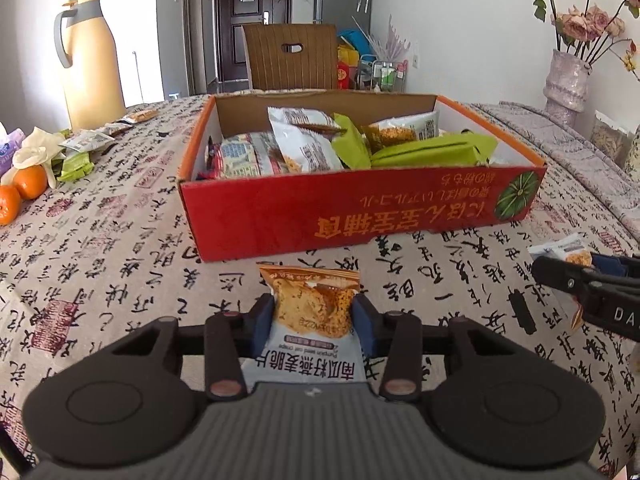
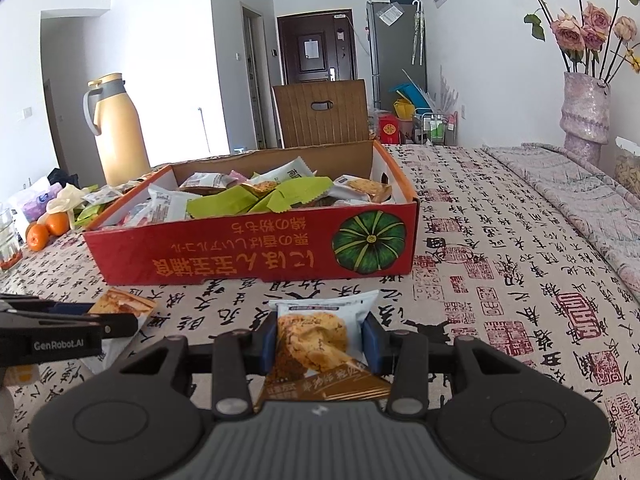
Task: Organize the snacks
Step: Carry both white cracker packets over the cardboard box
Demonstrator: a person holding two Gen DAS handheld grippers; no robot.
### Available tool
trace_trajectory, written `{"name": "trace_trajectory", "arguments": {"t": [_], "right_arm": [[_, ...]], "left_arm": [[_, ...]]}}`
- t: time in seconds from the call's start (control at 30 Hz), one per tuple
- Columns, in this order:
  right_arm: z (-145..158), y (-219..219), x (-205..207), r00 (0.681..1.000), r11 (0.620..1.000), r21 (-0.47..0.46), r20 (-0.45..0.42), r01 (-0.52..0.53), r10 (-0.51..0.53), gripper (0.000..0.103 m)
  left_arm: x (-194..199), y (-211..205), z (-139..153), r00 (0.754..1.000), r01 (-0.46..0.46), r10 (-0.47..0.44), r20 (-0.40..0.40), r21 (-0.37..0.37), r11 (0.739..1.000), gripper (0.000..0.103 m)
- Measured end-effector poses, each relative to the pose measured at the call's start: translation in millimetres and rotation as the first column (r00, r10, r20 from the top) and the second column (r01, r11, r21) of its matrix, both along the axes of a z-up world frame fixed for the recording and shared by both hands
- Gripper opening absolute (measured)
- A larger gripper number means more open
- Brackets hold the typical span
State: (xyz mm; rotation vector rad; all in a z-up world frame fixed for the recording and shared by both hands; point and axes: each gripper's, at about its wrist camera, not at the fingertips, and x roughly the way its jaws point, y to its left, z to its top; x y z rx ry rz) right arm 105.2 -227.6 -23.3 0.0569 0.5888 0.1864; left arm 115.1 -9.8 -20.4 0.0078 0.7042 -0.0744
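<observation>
The tabletop (image 1: 120, 248), under a calligraphy-print cloth, carries a red cardboard box (image 1: 360, 208) heaped with snack packets at the far centre. Near it, the left tool (image 1: 314, 316) is clamped on an orange-topped oat crisp packet (image 1: 312, 308); to its right, the right tool (image 2: 320, 340) pinches a white-topped crisp packet (image 2: 316, 336).

An open red cardboard box (image 1: 360, 204) sat heaped with snack packets (image 1: 304, 144); two oat-crisp packets (image 1: 314, 308) (image 2: 316, 340) lay before it, each clamped.
</observation>
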Motion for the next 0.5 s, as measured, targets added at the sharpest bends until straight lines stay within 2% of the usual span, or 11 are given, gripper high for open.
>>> {"name": "trace_trajectory", "arguments": {"t": [0.23, 0.5], "right_arm": [[9, 8, -2, 0.999, 1.0, -0.006, 0.022, -0.024, 0.024, 0.041], [29, 20, 9, 0.996, 0.999, -0.012, 0.077, -0.049, 0.05, 0.041]], "left_arm": [[-6, 2, 26, 0.997, -0.005, 0.005, 0.083, -0.008, 1.0, 0.043], [5, 1, 63, 0.981, -0.009, 0.013, 0.195, -0.022, 1.0, 0.043]]}}
